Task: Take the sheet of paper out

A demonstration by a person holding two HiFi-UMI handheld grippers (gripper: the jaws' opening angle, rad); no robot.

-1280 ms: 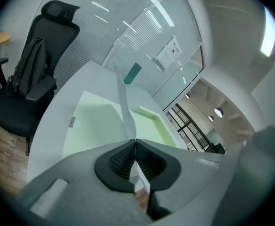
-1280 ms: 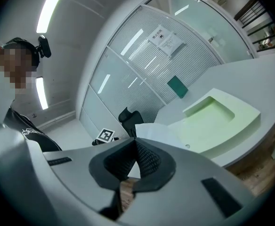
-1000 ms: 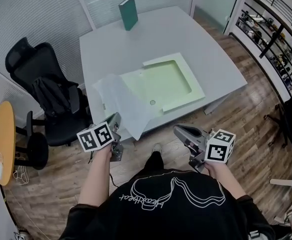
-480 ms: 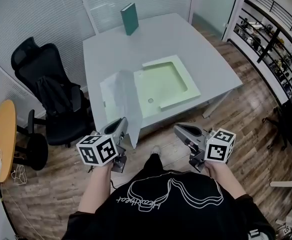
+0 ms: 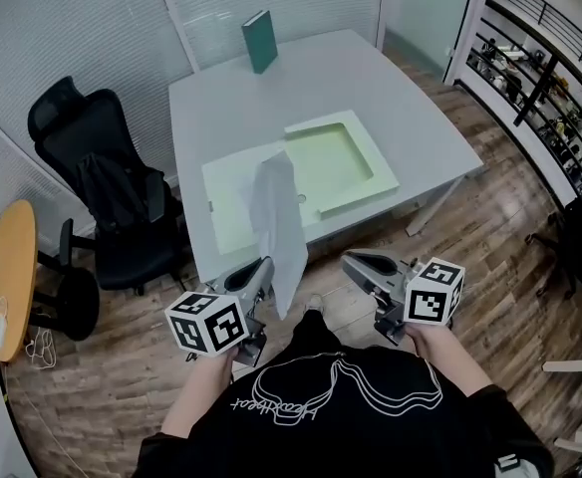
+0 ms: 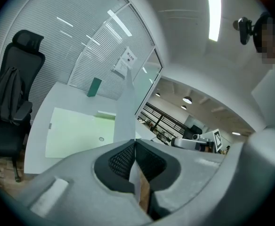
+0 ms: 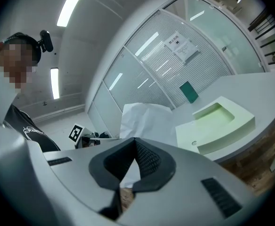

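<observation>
A white sheet of paper (image 5: 276, 217) hangs upright in the air over the table's near edge, pinched at its lower end by my left gripper (image 5: 263, 267), which is shut on it. In the left gripper view the sheet (image 6: 124, 109) rises edge-on from between the closed jaws of the left gripper (image 6: 134, 142). The pale green open box (image 5: 346, 162) that lay under it rests on the grey table (image 5: 371, 78). My right gripper (image 5: 351, 260) hovers below the table edge, shut and empty. The right gripper view looks past the right gripper (image 7: 135, 141) at the sheet (image 7: 147, 119) and the box (image 7: 217, 117).
A dark green book (image 5: 259, 40) stands upright at the table's far edge. A black office chair (image 5: 102, 182) sits left of the table, with a round yellow side table (image 5: 7, 277) further left. Shelving (image 5: 540, 68) lines the right wall. Wooden floor lies beneath me.
My left gripper has drawn back toward me and to the right, lifting the sheet off the box so it now stands upright. The right gripper has shifted slightly left.
</observation>
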